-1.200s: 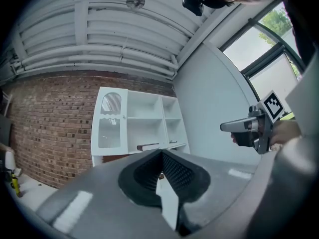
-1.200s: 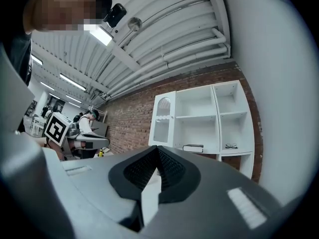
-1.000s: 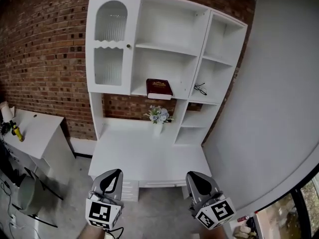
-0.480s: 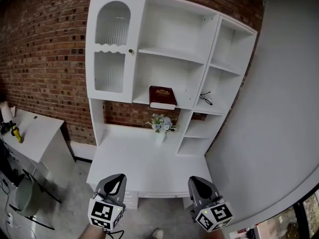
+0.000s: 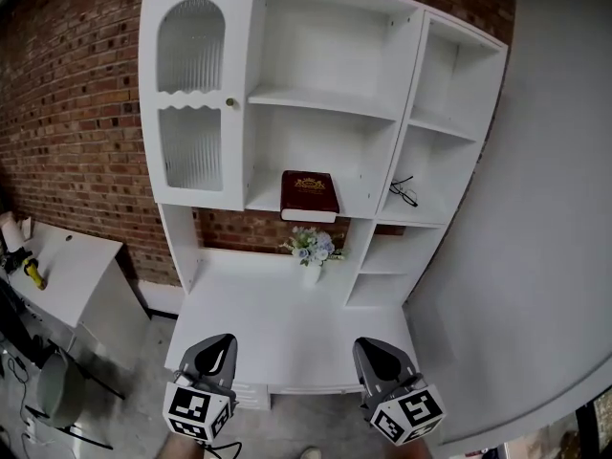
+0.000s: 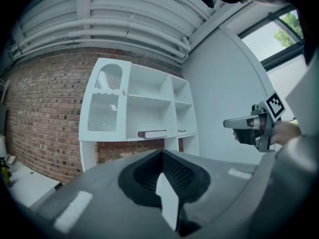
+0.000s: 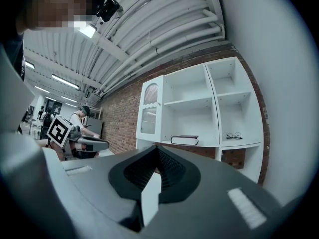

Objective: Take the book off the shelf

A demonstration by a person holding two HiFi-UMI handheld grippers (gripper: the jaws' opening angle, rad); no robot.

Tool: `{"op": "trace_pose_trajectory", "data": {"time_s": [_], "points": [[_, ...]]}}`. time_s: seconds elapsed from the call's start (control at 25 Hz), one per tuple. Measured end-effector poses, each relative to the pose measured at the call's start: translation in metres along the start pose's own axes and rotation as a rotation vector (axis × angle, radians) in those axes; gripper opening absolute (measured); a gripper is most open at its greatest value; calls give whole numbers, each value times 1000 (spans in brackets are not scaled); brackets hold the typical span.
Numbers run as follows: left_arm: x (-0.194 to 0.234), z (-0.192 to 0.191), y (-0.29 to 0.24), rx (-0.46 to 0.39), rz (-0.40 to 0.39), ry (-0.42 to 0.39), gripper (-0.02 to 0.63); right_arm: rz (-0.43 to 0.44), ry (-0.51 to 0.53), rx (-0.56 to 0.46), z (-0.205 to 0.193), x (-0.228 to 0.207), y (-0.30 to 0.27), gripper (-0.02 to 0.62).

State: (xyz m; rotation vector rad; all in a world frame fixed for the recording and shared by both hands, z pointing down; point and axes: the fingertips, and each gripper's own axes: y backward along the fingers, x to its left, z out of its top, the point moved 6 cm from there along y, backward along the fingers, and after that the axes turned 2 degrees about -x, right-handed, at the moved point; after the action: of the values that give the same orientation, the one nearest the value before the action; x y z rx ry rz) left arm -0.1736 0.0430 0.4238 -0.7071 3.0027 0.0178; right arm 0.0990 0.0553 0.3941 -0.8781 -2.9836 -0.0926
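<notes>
A dark red book (image 5: 309, 194) lies flat on the lower middle shelf of a white shelf unit (image 5: 325, 103). It also shows in the left gripper view as the book (image 6: 152, 134) and in the right gripper view as the book (image 7: 184, 140), far ahead of the jaws. My left gripper (image 5: 215, 352) and right gripper (image 5: 378, 357) hang low at the desk's near edge, both well short of the shelf. Each is shut, with nothing between its jaws. The left gripper (image 6: 163, 156) and the right gripper (image 7: 158, 153) both point towards the shelf unit.
Black glasses (image 5: 404, 192) lie in the right compartment beside the book. A small vase of flowers (image 5: 309, 251) stands on the white desk (image 5: 277, 323) under the book. A glass-fronted door (image 5: 194, 103) closes the left section. A white side table (image 5: 57, 266) stands at left, a grey wall (image 5: 535, 208) at right.
The head view has drawn a little closer to the shelf unit and shifted. Both grippers stay low and shut; the book has not moved.
</notes>
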Motion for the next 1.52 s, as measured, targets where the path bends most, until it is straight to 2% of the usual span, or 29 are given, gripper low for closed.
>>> {"op": "trace_pose_trajectory", "data": {"time_s": [0.56,0.96,1.12,1.28,1.52], "points": [[-7,15,-94,1,46,0,0,21,9,-27,9,-95,-38,23],[-24,13,-135,30,101,-17,2,62,-24,-33,-10,-150,-54,23],[-23,5,-136,65,127,-24,2,74,-64,-31,-24,-158,-60,23],[-15,9,-129,43,185,-18,2,92,-92,-23,-32,-154,-66,23],[5,4,-127,62,190,-9,2,98,-109,-11,-42,-146,-85,23]]}}
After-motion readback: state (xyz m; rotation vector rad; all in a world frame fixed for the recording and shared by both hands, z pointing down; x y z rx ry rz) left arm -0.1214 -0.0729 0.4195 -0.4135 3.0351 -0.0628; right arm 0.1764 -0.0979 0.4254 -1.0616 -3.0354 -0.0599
